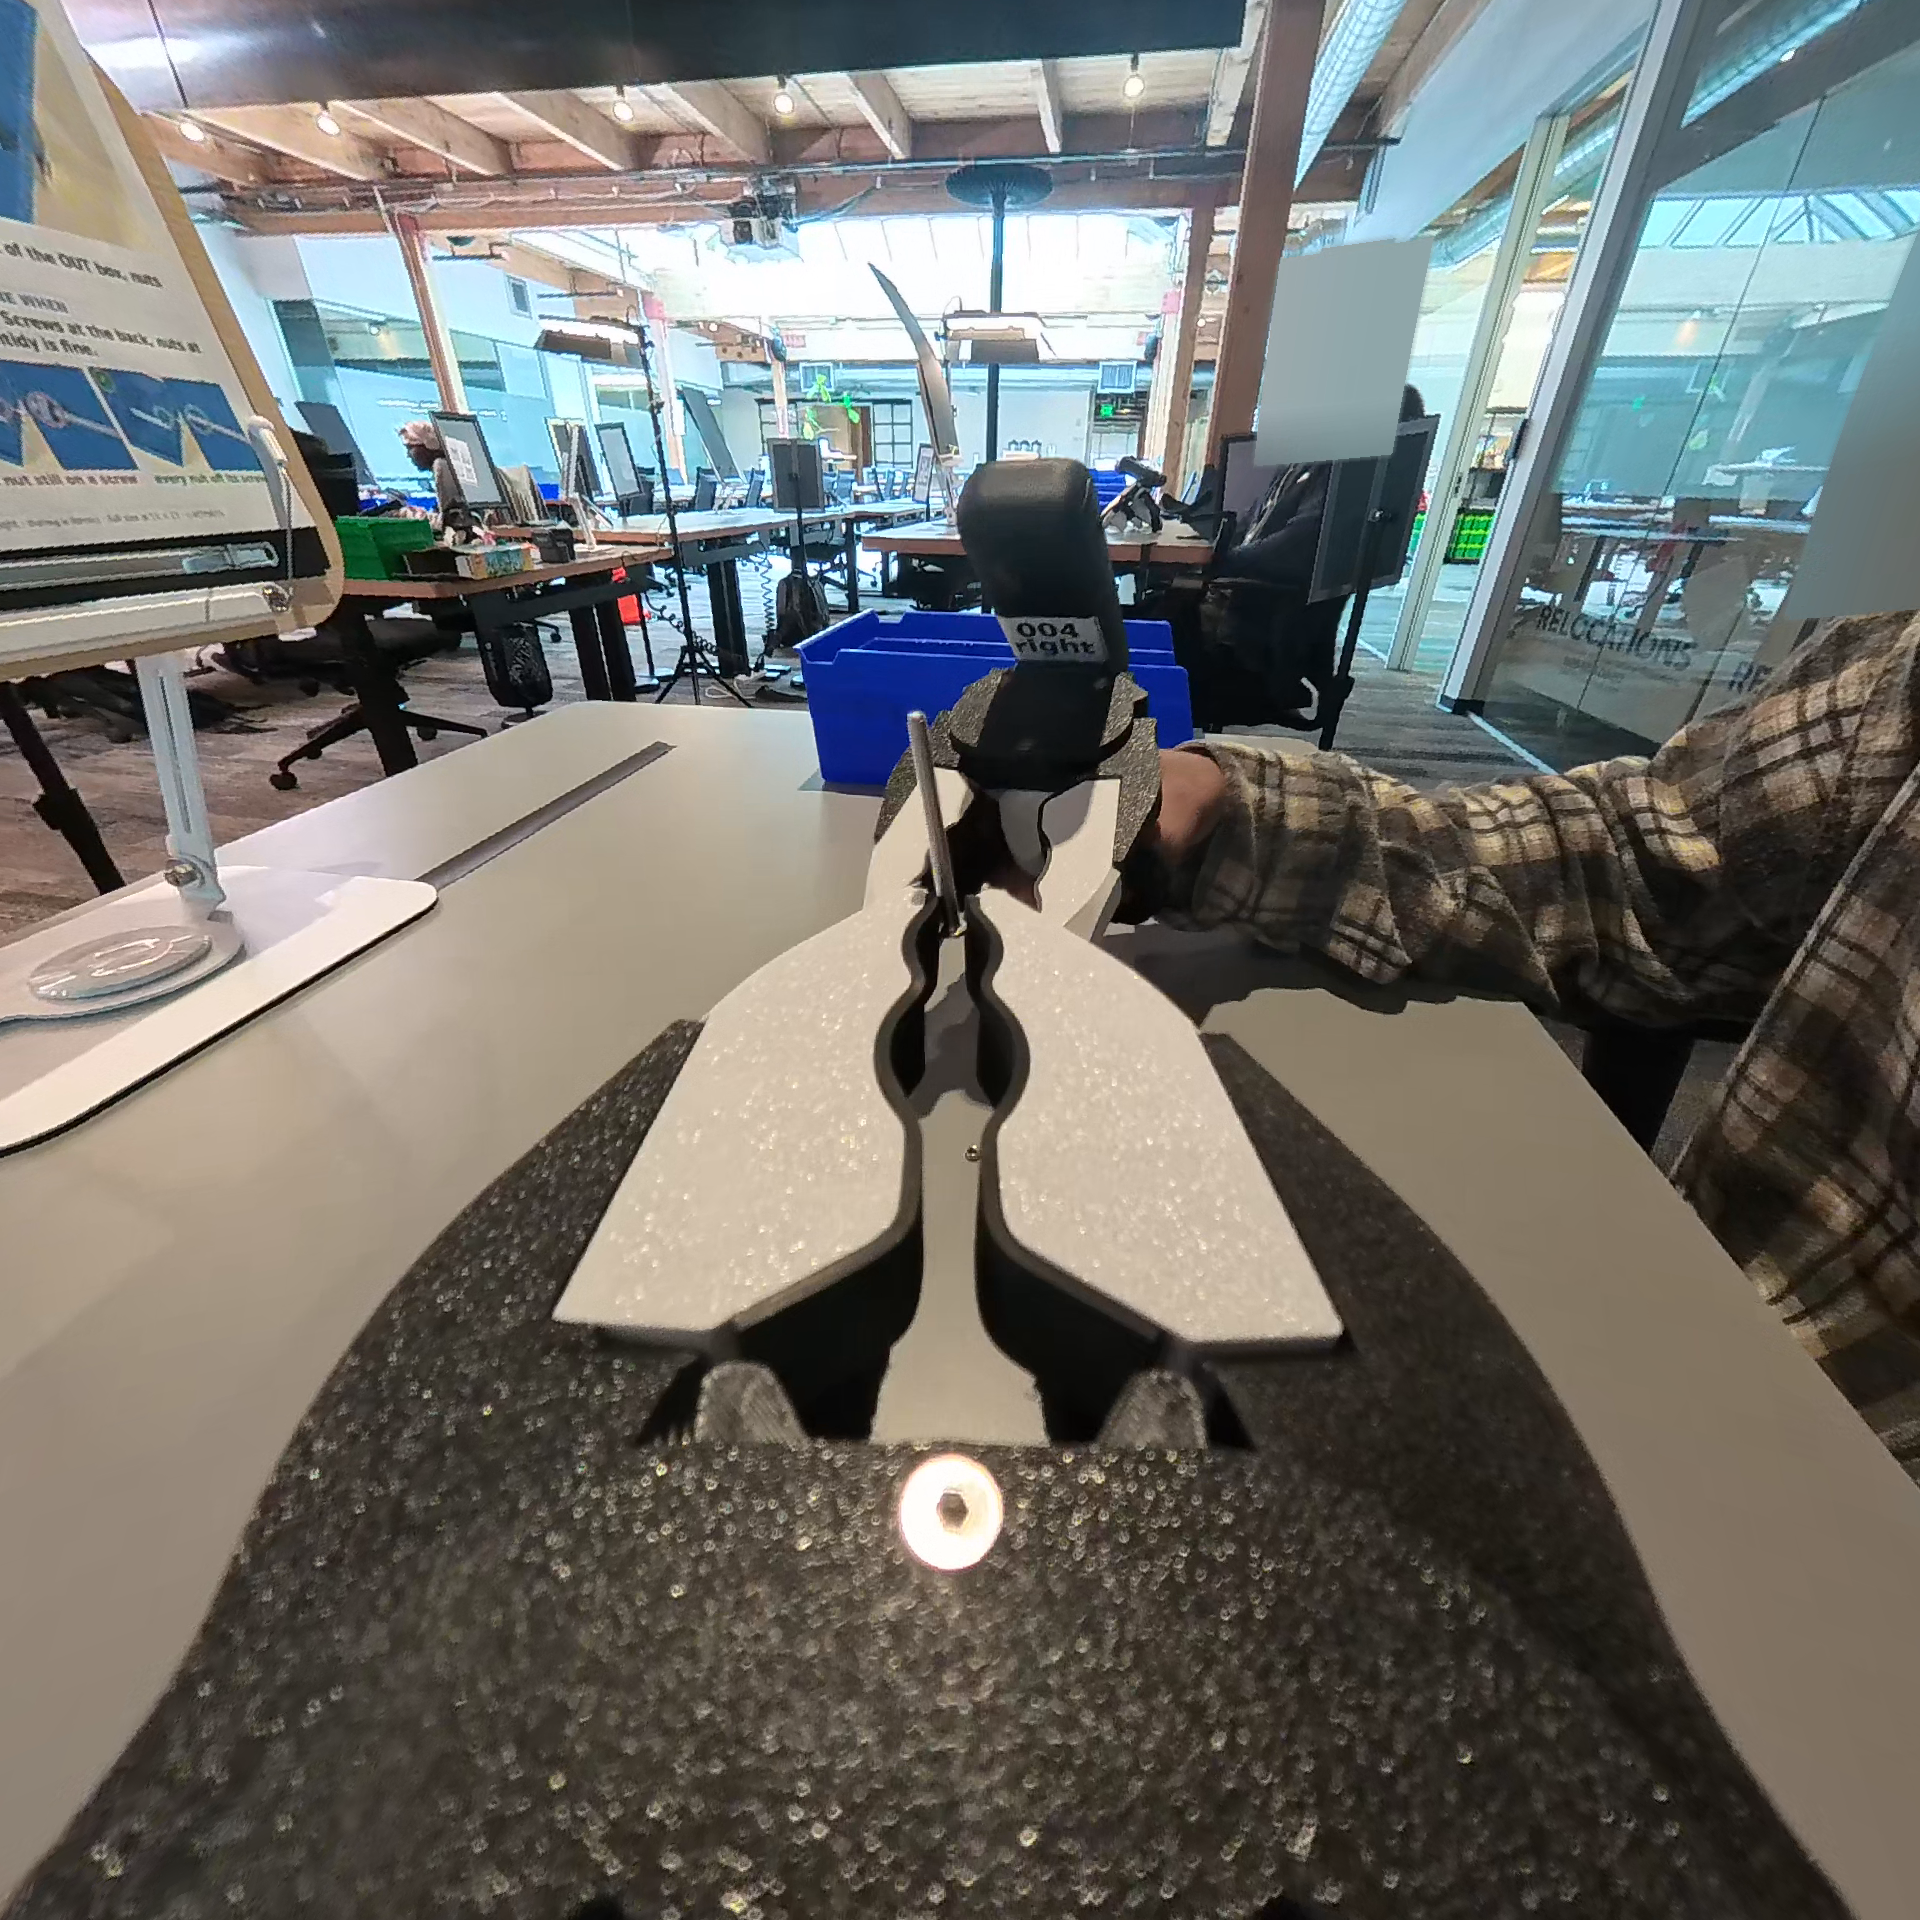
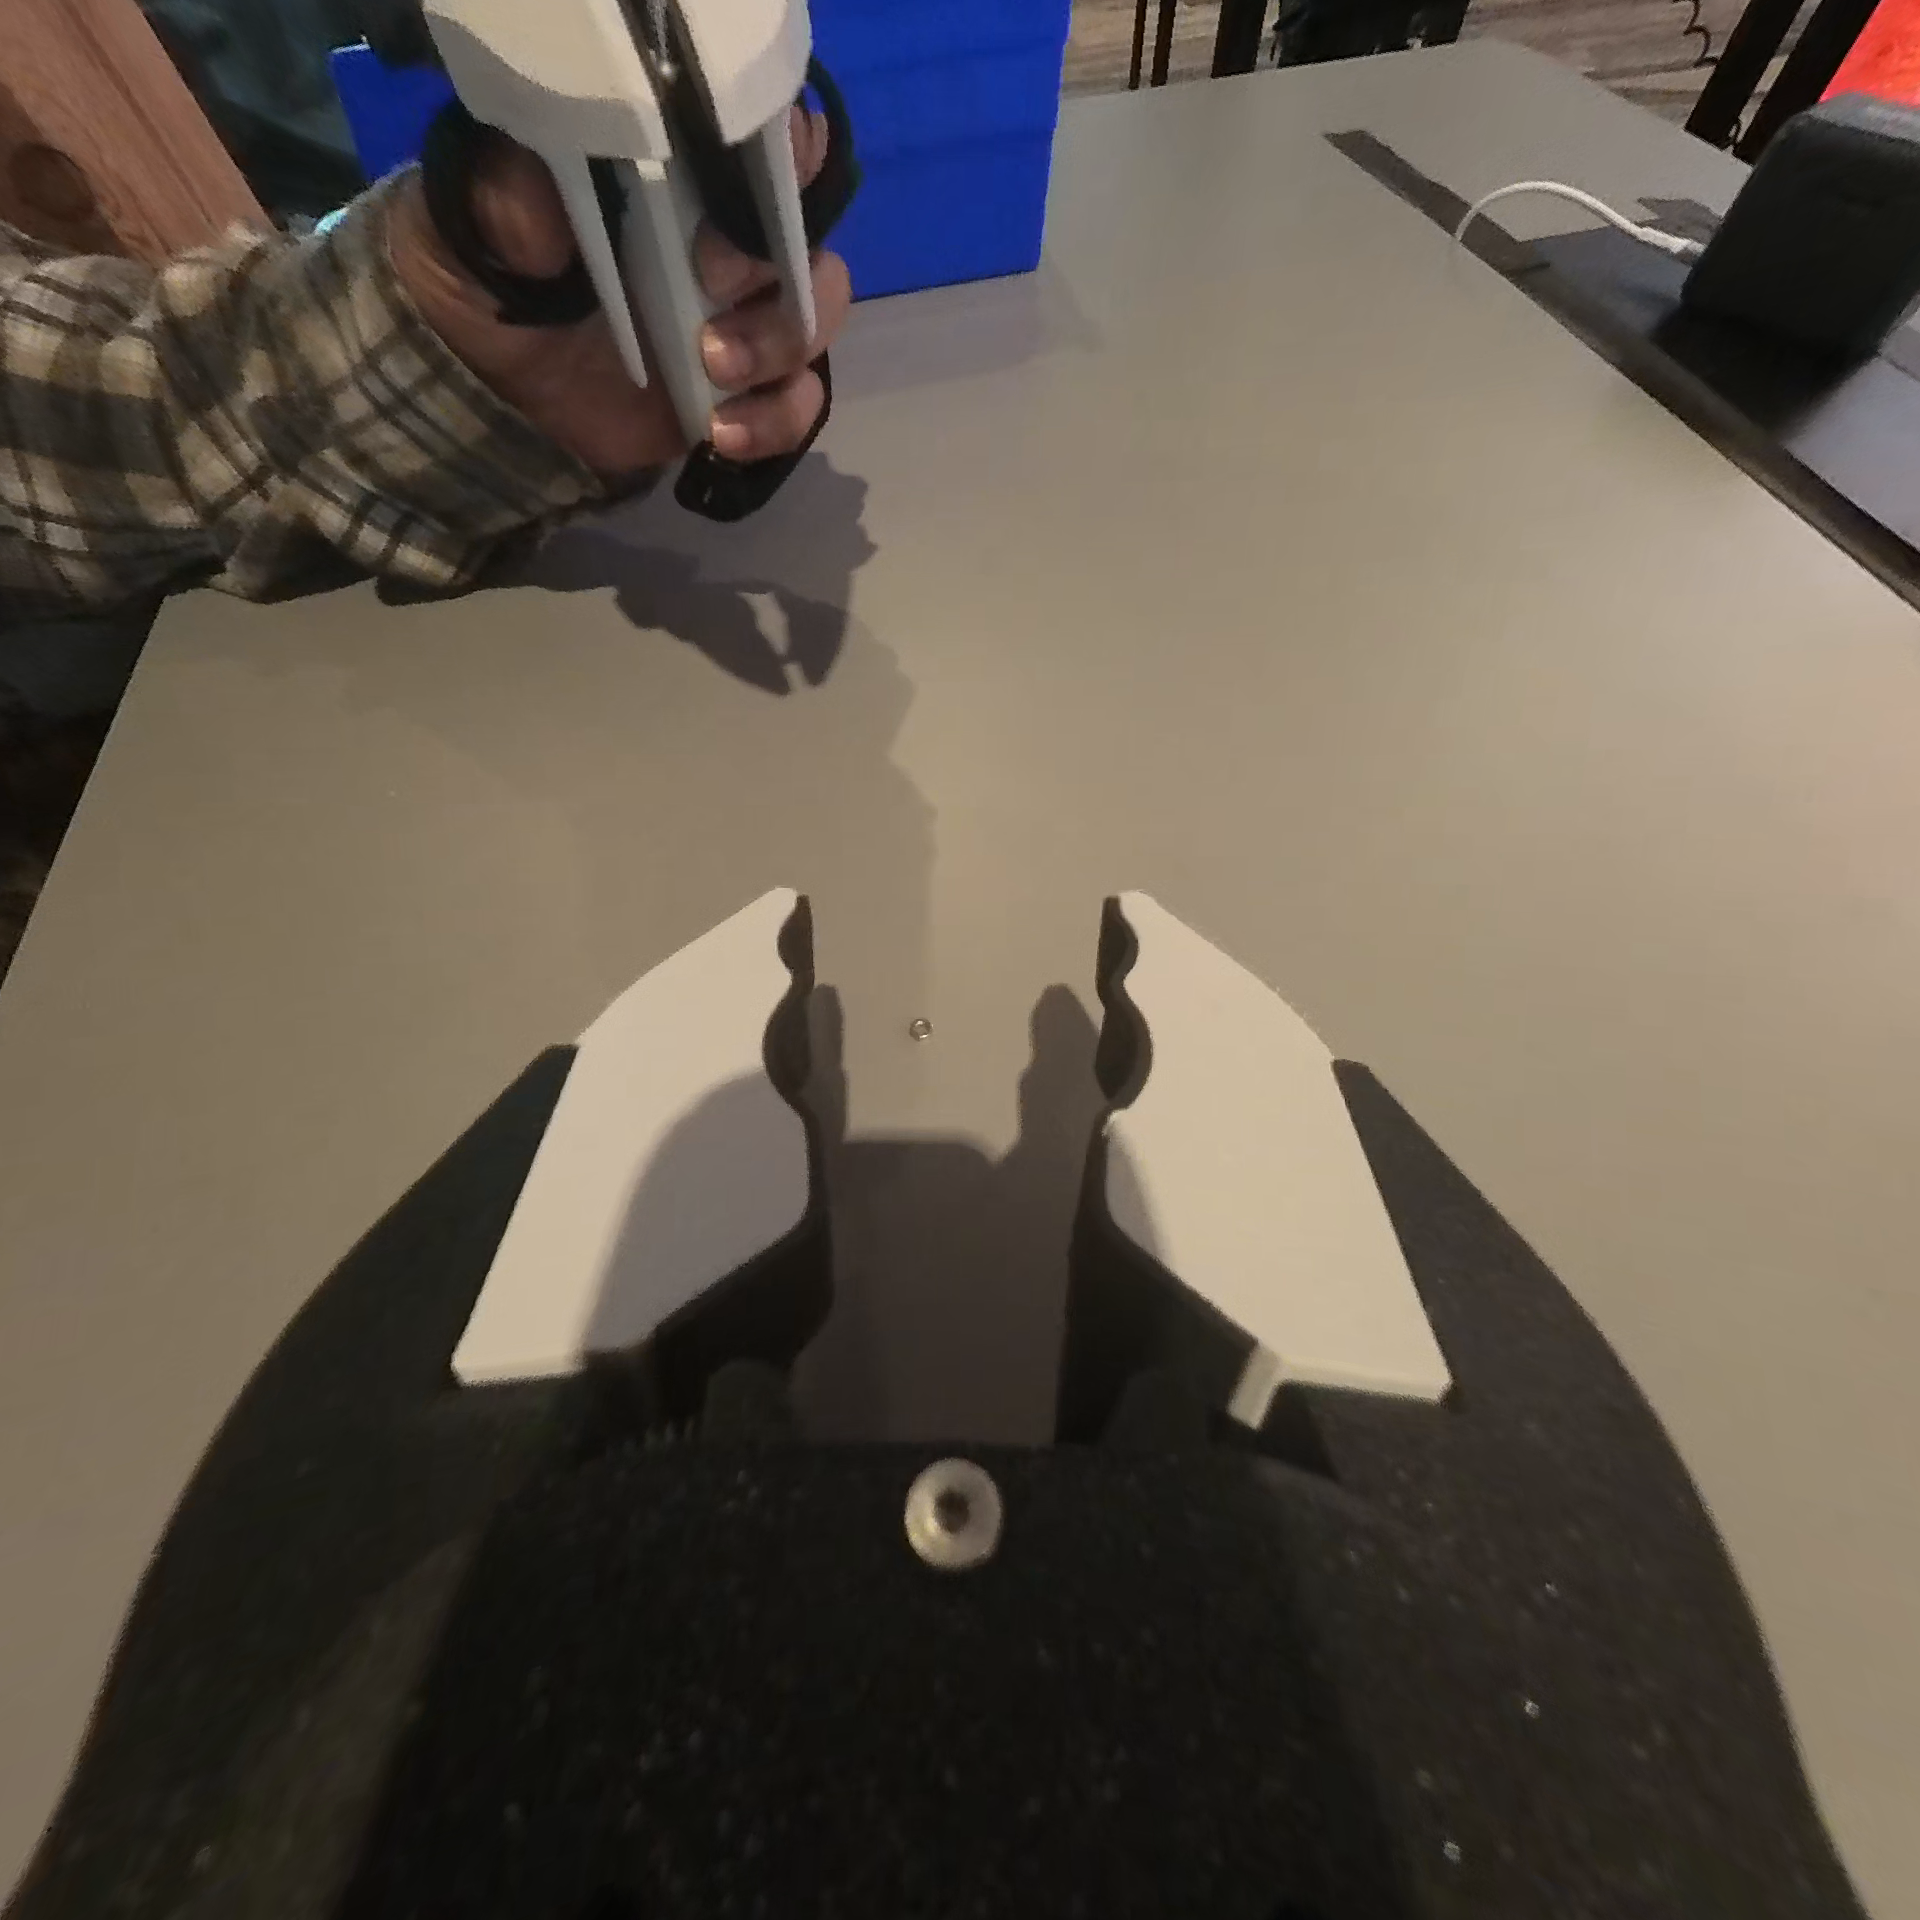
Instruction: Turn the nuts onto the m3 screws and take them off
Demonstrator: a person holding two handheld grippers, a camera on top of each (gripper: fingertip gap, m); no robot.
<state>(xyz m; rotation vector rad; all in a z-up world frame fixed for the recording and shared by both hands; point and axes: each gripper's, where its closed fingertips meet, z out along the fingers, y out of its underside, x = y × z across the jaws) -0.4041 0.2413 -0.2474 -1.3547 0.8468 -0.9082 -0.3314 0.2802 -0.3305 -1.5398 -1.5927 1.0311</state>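
Currently the left gripper [image 1: 961, 920] has its jaws pinched tight on an m3 screw [image 1: 932, 821], gripped at its lower end. The screw shaft sticks up from the fingertips, tilted slightly left, with no nut visible on the exposed length. Whether a nut sits at the clamped end cannot be told.

Right gripper [image 2: 956, 925] has jaws spread wide, holding nothing, angled down at the grey table [image 2: 1351, 727]. A single small nut [image 2: 918, 1029] lies loose on the table, in the gap between the right gripper's white fingers [image 2: 665, 1122], touching neither. The same nut shows in the left wrist view [image 1: 971, 1149] as a speck on the table below the left gripper's closed fingers.

From the right wrist view the left gripper [image 2: 665, 62] is raised above the table at top left, held by a hand [image 2: 582, 343] in a plaid sleeve [image 2: 208, 416]. The two grippers are near but apart.

Blue bins [image 1: 883, 675] stand at the far table edge behind the grippers. An instruction sheet on a stand [image 1: 135, 416] sits on the left. A black device with a white cable [image 2: 1808, 249] is on the right edge.
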